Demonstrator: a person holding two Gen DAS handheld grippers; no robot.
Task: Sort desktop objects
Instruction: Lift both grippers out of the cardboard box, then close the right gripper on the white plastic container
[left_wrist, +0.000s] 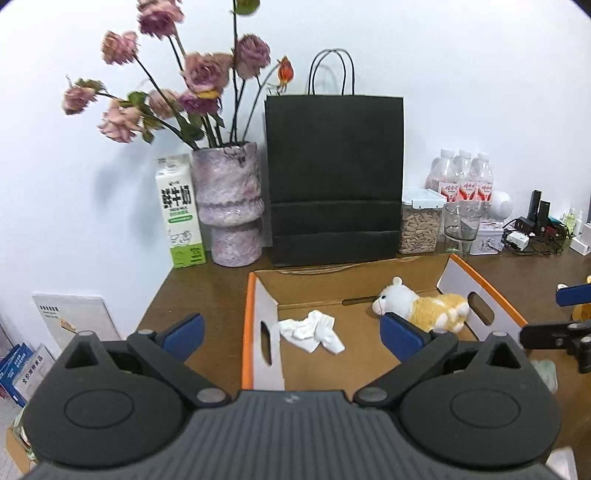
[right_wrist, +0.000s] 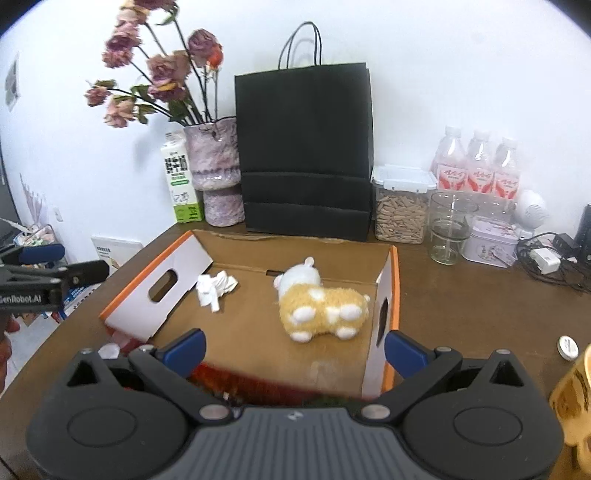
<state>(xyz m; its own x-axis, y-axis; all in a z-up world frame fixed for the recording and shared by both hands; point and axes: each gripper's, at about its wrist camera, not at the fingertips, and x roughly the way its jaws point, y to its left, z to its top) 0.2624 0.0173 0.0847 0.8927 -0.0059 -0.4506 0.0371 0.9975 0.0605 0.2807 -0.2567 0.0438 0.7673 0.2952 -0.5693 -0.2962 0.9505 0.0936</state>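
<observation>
An open cardboard box (left_wrist: 258, 302) (right_wrist: 391, 295) with orange edges lies on the brown desk. In it lie a white-and-yellow plush toy (left_wrist: 424, 306) (right_wrist: 321, 302) and a crumpled white tissue (left_wrist: 314, 330) (right_wrist: 216, 284). My left gripper (left_wrist: 291, 332) is open and empty, hovering over the box's near left part. My right gripper (right_wrist: 293, 345) is open and empty, above the box's near edge, just short of the plush. The right gripper shows at the right edge of the left wrist view (left_wrist: 565, 314); the left gripper shows at the left edge of the right wrist view (right_wrist: 48, 269).
Along the wall stand a milk carton (left_wrist: 181, 214), a vase of dried roses (left_wrist: 229, 206), a black paper bag (left_wrist: 334, 177), a seed jar (right_wrist: 400, 206), a glass (right_wrist: 448, 229), water bottles (right_wrist: 476, 166), a tin and cables. A small round lid (right_wrist: 567, 347) and a yellow object (right_wrist: 572, 402) lie at right.
</observation>
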